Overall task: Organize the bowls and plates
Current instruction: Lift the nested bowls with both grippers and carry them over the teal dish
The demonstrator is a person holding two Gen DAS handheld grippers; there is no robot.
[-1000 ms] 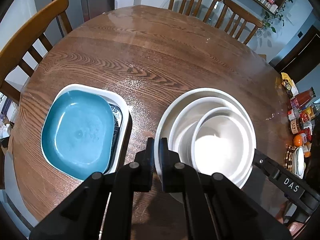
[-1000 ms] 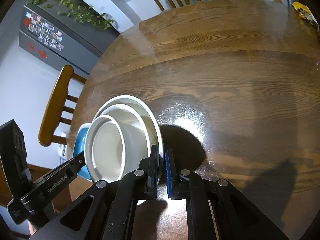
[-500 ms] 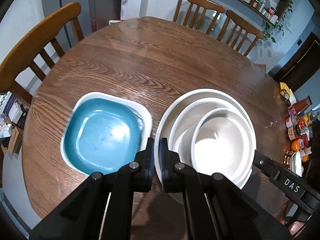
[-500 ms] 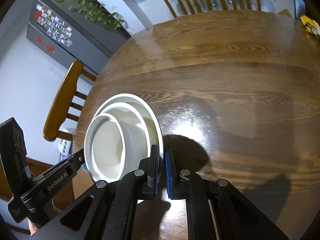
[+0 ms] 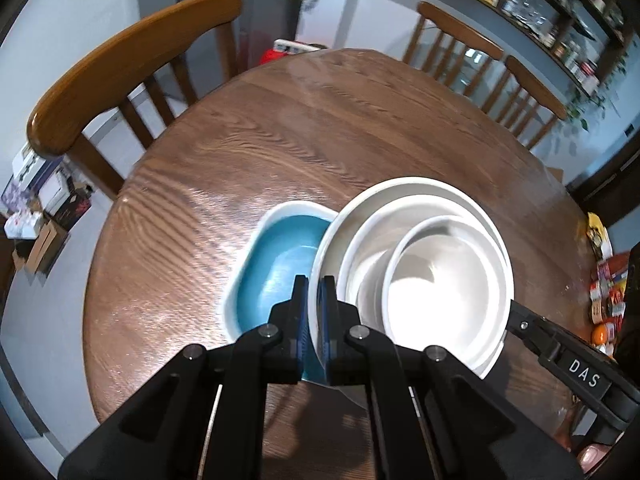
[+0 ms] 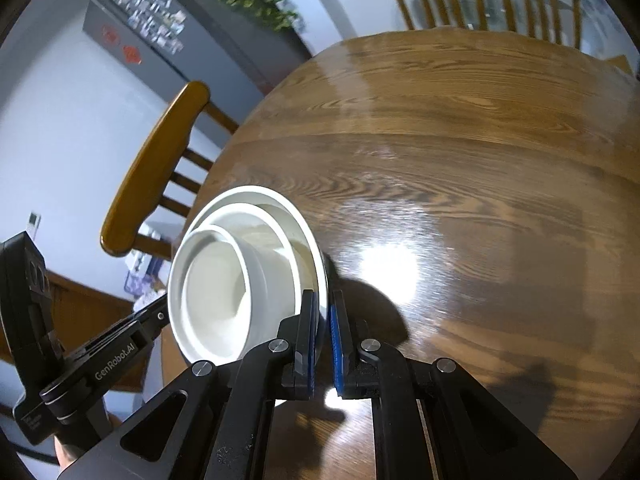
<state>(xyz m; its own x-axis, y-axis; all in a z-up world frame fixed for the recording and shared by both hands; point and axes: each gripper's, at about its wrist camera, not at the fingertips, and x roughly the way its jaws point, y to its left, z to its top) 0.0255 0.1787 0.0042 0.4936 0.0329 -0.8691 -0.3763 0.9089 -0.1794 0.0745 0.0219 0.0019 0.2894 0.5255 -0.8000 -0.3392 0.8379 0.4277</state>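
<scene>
A stack of three nested white bowls (image 5: 420,272) is held above the round wooden table (image 5: 320,120). My left gripper (image 5: 314,292) is shut on the left rim of the largest bowl. My right gripper (image 6: 322,312) is shut on the opposite rim of the same stack of bowls (image 6: 240,280). A blue square plate (image 5: 276,276) lies in a white square dish (image 5: 248,256) on the table, partly hidden under the stack's left edge. The right gripper's body (image 5: 568,364) shows in the left wrist view, the left gripper's body (image 6: 100,360) in the right wrist view.
Wooden chairs (image 5: 120,64) stand around the table, two more chairs (image 5: 492,64) at the far side. Bottles and jars (image 5: 608,296) sit off the table's right side. A fridge with magnets (image 6: 148,28) and a plant are behind. Bare tabletop (image 6: 460,200) stretches right of the bowls.
The bowl stack, held by both grippers, has risen and shifted left, now overlapping the blue plate. The table looks farther away in both views.
</scene>
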